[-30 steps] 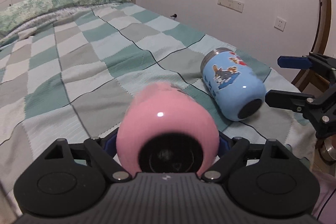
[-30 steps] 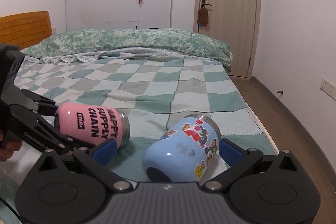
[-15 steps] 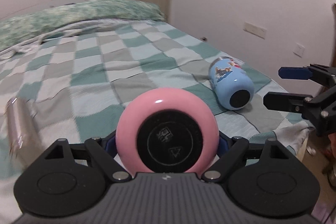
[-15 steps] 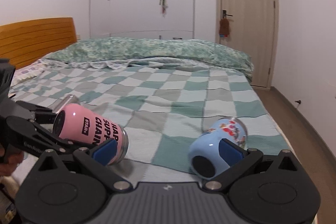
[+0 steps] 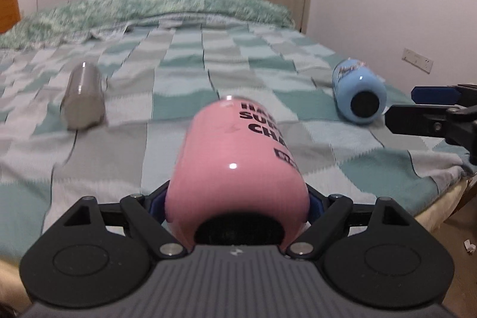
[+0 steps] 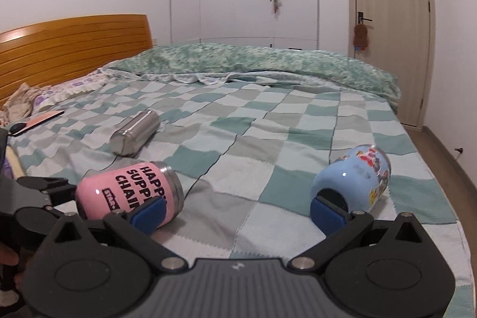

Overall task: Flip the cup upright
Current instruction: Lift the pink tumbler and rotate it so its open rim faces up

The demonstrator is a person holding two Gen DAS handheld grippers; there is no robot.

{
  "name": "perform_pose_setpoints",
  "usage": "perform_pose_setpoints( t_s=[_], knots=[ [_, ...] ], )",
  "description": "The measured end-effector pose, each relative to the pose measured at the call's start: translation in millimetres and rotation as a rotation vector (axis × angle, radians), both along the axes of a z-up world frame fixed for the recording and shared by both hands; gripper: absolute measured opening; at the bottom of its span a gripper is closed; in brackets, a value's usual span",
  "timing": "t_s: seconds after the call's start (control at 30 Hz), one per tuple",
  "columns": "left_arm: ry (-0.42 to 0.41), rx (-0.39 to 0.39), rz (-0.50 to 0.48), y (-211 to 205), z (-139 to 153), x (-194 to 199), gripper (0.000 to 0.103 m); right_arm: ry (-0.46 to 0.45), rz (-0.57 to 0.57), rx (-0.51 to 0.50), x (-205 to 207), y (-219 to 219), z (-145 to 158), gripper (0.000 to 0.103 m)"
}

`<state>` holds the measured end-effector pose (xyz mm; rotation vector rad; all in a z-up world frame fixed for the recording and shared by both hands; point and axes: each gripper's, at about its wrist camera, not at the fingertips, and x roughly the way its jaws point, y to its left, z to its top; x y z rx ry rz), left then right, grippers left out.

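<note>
On the checked teal bedspread [image 6: 268, 145], the left gripper [image 5: 237, 204] clamps the sideways pink steel cup [image 5: 238, 169]; the right gripper [image 6: 238, 210] gapes, holding nothing, beside the toppled blue cartoon cup [image 6: 354, 178].

The pink cup [image 6: 128, 192] is lying on its side, filling the gap between the left gripper's [image 5: 237, 206] fingers. The steel cup [image 6: 135, 133] is lying behind it; checked blanket [image 6: 268, 145] is showing bare between them. The blue cup [image 6: 353, 182] is lying well to the right, just ahead of the right gripper's [image 6: 238, 212] spread fingers.
</note>
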<state>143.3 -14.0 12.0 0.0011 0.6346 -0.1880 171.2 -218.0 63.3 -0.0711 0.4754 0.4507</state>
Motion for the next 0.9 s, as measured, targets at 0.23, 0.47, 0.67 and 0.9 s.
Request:
perform_pose_setpoints(
  t_s=[0.23,0.47,0.67,0.9],
  knots=[
    [0.037,0.04,-0.024,-4,3,-7,0.103,0.004,-0.003,0.028,-16,-8,-2,0.103],
    [0.047,-0.017,-0.093,24,34,-23,0.103,0.001,-0.003,0.012,-26,6,18,0.103],
    [-0.004,-0.004,-0.089,65,64,-24,0.103,0.014,-0.005,-0.009,-27,38,35,0.103],
    [0.006,0.049,-0.095,115,71,-5,0.103,0.101,-0.021,-0.034,-12,91,35,0.103]
  ],
)
